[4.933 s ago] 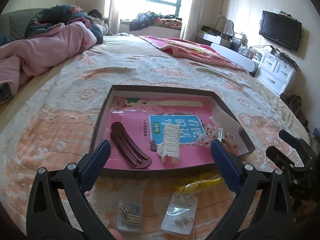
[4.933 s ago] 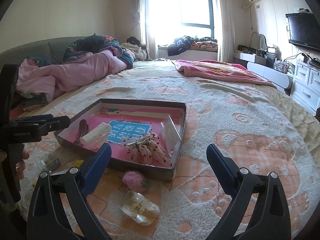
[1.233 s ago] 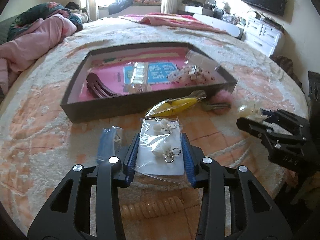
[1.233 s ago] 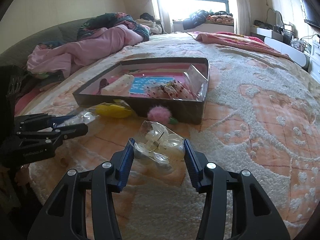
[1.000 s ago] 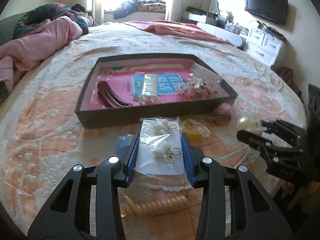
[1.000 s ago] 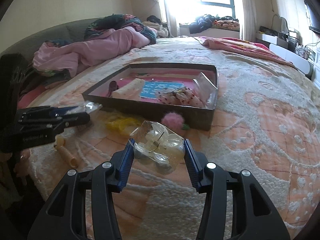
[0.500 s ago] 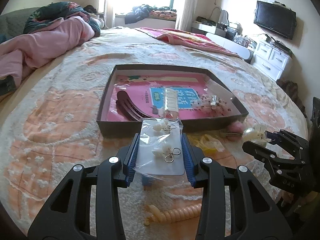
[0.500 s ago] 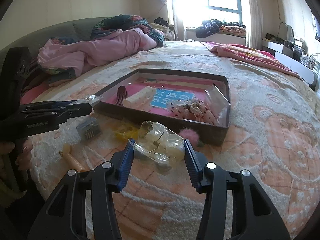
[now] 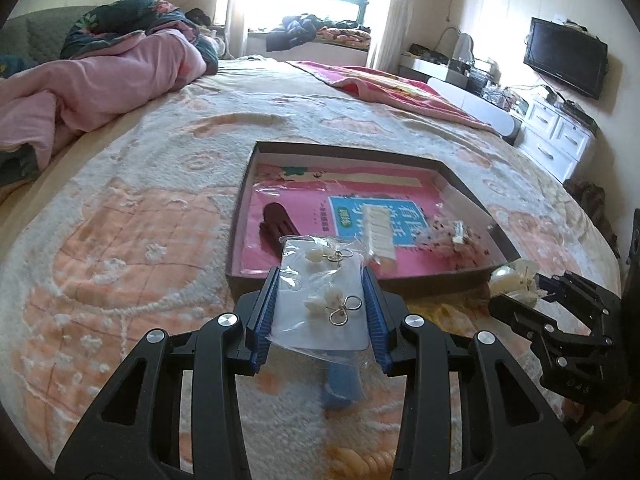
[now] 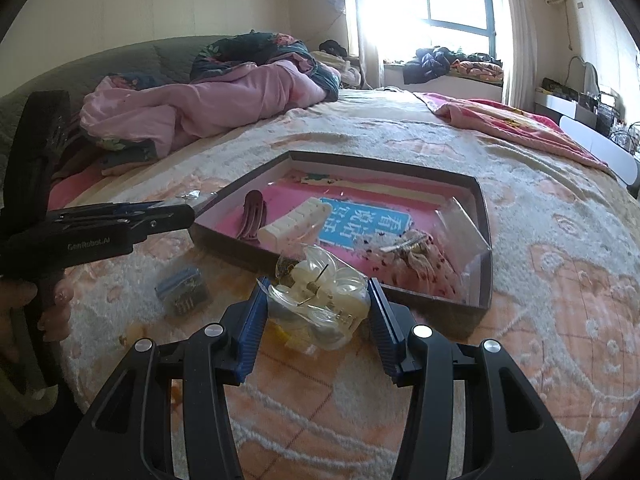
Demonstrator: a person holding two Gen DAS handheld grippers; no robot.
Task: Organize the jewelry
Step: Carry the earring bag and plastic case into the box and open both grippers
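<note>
Glossy clear plastic bag (image 9: 320,304), fuzzy cloth bedspread (image 9: 140,248).

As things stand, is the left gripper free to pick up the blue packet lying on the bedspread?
Probably not: the left gripper is already shut on a clear earring bag. The blue packet itself lies uncovered.

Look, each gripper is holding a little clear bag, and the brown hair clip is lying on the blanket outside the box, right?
Not quite. The left gripper and right gripper do each hold a clear bag, but the brown hair clip lies inside the box, on its pink lining. The left wrist view shows it.
</note>
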